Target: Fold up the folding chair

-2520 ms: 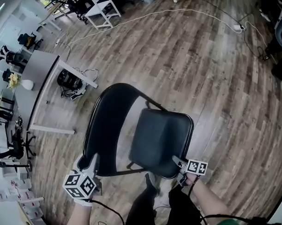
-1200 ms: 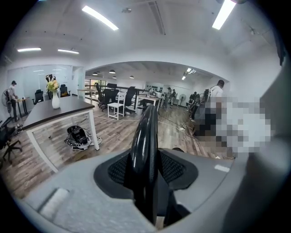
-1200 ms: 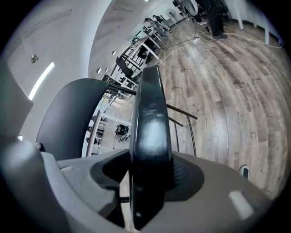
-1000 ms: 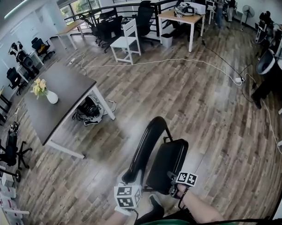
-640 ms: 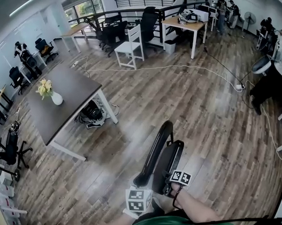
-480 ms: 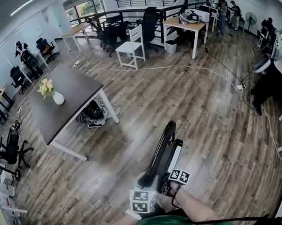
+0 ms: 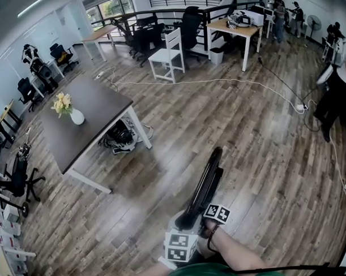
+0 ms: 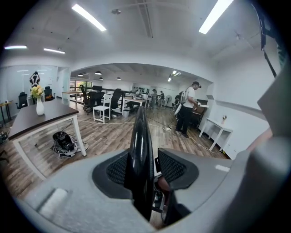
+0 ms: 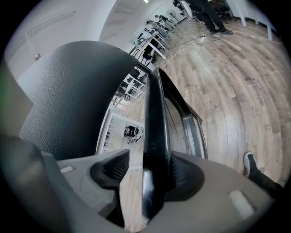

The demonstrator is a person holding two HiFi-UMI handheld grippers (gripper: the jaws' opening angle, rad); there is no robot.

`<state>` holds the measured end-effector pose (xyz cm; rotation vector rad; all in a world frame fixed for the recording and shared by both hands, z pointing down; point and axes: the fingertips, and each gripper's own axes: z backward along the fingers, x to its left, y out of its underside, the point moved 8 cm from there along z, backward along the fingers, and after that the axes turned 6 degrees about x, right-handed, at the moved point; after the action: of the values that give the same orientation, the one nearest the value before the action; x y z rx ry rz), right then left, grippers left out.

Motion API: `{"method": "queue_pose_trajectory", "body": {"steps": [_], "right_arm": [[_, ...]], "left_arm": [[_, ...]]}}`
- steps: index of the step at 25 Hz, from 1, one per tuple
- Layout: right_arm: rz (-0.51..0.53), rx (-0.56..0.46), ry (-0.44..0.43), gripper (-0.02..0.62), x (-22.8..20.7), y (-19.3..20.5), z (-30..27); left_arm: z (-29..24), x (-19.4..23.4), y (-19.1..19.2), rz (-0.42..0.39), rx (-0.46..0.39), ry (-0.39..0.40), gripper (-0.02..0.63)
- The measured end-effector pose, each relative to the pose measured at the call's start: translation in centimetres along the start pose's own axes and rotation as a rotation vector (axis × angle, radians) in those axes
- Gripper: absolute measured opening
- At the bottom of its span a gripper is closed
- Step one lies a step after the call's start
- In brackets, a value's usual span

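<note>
Since the earlier frames the seat has swung up against the backrest. The folding chair, which then stood open with its seat flat, now shows edge-on as one narrow black blade at lower centre of the head view. Your two grippers have drawn close together with it.

Fingers: your left gripper is closed on the backrest's top edge, which stands upright between the pads. The hold looks light, with a sliver of gap at the right-hand pad. Your right gripper is clamped on the seat's rim, and the frame runs away toward the top of that view.

Outward: the chair is over the wood floor, well apart from the dark table at upper left.

Judgement: the fold is essentially complete. Confirm that the seat is fully home before releasing.
</note>
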<state>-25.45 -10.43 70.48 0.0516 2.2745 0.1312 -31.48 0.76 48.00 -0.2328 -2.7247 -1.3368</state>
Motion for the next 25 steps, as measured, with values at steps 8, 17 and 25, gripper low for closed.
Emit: {"method": "queue_pose_trajectory", "body": {"steps": [8,17,25], "right_arm": [[-0.006,0.057,-0.051,0.233,-0.6,-0.4,0.1],[0.155,0.126,-0.091,0.302,-2.3,-2.2,3.6],[0.290,0.019,-0.062,0.301,-2.6,-5.6,12.5]], "left_arm": [[-0.3,-0.5,-0.2,-0.026,-0.005,-0.081,0.165],[-1.0,-1.8,0.1,-0.024,-0.021,-0.098,0.135],[-0.8,-1.1,0.0,-0.028,-0.038,-0.128,0.135]]}}
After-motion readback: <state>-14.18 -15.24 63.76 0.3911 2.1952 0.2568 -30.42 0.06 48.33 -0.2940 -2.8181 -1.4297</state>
